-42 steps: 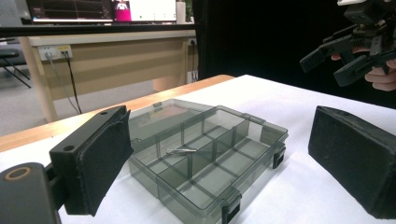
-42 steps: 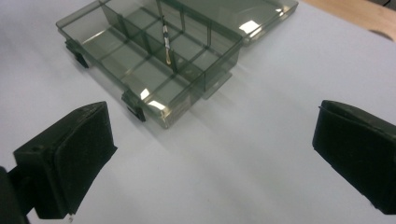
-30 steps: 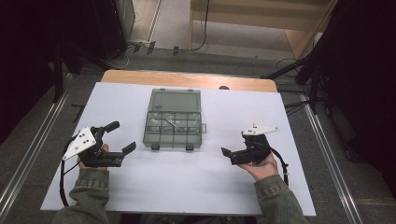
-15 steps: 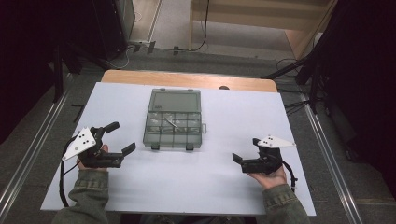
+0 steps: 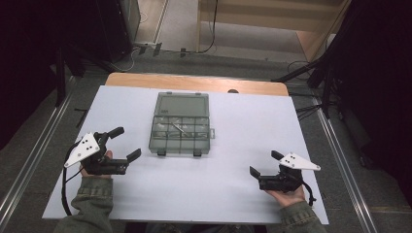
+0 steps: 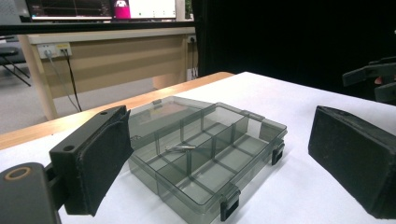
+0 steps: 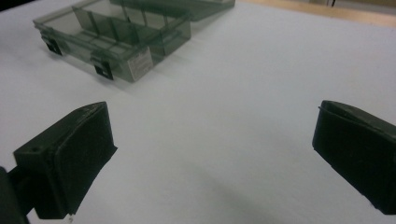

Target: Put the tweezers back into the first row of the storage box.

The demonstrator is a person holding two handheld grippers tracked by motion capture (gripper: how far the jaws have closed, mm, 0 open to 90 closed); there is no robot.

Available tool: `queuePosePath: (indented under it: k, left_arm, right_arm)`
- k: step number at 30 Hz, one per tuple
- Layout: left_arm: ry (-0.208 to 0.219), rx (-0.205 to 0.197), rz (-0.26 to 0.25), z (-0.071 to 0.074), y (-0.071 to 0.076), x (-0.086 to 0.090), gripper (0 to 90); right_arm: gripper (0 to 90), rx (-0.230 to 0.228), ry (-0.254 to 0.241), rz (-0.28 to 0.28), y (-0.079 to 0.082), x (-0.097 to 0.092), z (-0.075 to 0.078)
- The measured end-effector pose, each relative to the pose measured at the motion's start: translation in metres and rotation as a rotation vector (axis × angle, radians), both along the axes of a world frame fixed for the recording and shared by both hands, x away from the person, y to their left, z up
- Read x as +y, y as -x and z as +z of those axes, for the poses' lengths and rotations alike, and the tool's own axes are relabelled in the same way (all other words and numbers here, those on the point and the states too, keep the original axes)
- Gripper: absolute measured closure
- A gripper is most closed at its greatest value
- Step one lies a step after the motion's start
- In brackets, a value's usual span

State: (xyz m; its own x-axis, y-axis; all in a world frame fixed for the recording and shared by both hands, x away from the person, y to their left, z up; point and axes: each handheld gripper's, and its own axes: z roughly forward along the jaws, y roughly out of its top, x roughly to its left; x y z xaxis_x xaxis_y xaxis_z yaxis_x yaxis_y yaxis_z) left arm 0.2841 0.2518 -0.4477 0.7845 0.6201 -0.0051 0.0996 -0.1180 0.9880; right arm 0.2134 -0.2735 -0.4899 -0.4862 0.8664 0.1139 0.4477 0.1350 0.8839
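I had the box [image 5: 181,125] lying open near the middle of the white table [image 5: 243,121], its lid folded flat on the far side and its two dark latches facing me. From above I could see the tray split into small compartments, and one thin metal piece, a screw [image 5: 176,127] as far as I could make out at that size, lay slantwise in a middle compartment.

My left gripper [image 5: 125,143] sat at the near left of the table, just beside the box's front left corner but not touching it. Its jaws were spread wide with nothing between them. In the left gripper view the box [image 6: 205,149] sat between and beyond the two black pads, and the screw [image 6: 180,148] lay on the tray floor against a divider.

My right gripper [image 5: 264,163] was at the near right, well apart from the box, low over the sheet. Its jaws also stood wide apart and empty. In the right gripper view I saw bare table [image 7: 243,93] between the pads and the box [image 7: 116,37] off at the upper left, a pale label on its side wall.
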Motion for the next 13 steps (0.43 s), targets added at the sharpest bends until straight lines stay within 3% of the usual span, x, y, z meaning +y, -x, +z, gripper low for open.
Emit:
queuePosePath:
  k: [1,4,8,13]
  left_arm:
    - [0.000,0.000,0.000,0.000,0.000,0.000,5.8]
    - [0.000,0.002,0.000,0.000,0.000,0.000,5.7]
    - [-0.003,0.001,-0.001,0.000,0.001,0.000,5.8]
    - [-0.007,0.001,-0.001,0.001,0.001,0.001,5.8]
  right_arm:
    - [0.0,-0.032,-0.027,0.006,0.004,-0.002,-0.001]
    - [0.0,-0.059,-0.017,0.002,0.011,-0.004,-0.003]
    - [0.0,-0.105,-0.053,-0.010,0.018,-0.006,-0.006]
    - [0.0,-0.123,-0.052,-0.017,0.019,-0.006,-0.006]
